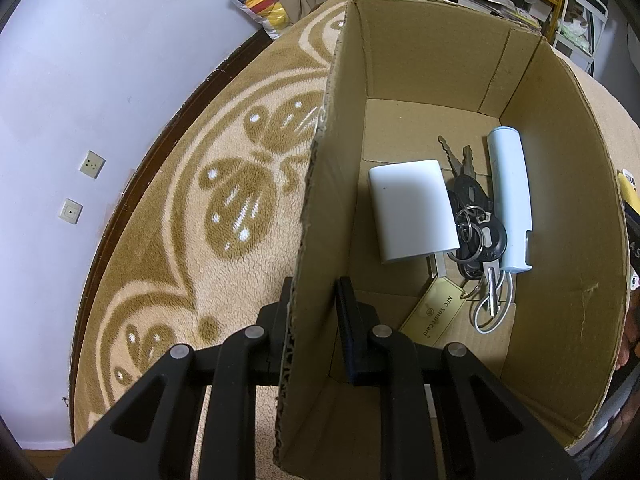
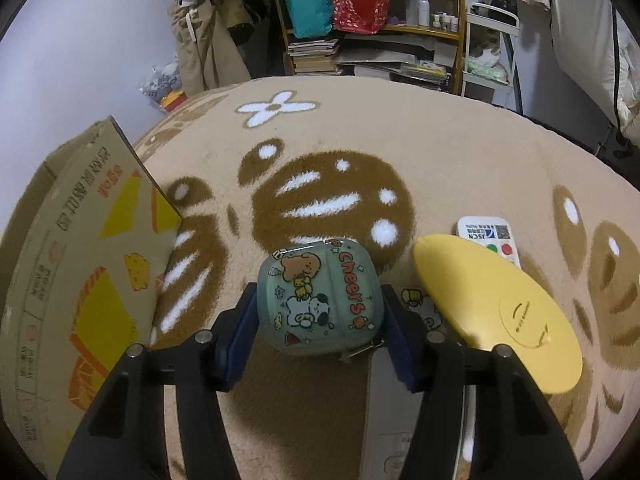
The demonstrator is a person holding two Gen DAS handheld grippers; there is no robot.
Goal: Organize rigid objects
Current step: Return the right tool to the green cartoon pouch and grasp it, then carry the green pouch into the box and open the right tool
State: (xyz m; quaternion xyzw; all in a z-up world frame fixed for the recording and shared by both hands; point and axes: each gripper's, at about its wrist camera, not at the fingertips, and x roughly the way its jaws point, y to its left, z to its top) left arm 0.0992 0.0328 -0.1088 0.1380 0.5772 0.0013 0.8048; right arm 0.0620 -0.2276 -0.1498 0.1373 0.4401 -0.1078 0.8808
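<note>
My left gripper (image 1: pixel 314 300) straddles the near left wall of an open cardboard box (image 1: pixel 332 184), one finger outside and one inside, shut on that wall. Inside the box lie a white charger block (image 1: pixel 412 208), a bunch of keys (image 1: pixel 472 220), a pale blue cylinder (image 1: pixel 510 200) and a gold NFC card (image 1: pixel 434 316). My right gripper (image 2: pixel 318 304) is shut on a green cartoon-printed earbud case (image 2: pixel 320 292), held just above the blanket. The box (image 2: pixel 80 260) stands to its left.
A yellow oval lid-like object (image 2: pixel 492 312) lies right of the case, partly over a white remote (image 2: pixel 490 240). A tan patterned blanket (image 2: pixel 400 140) covers the surface. Shelves with books and bags (image 2: pixel 360 20) stand behind. A person's hand shows at the box's right (image 1: pixel 628 344).
</note>
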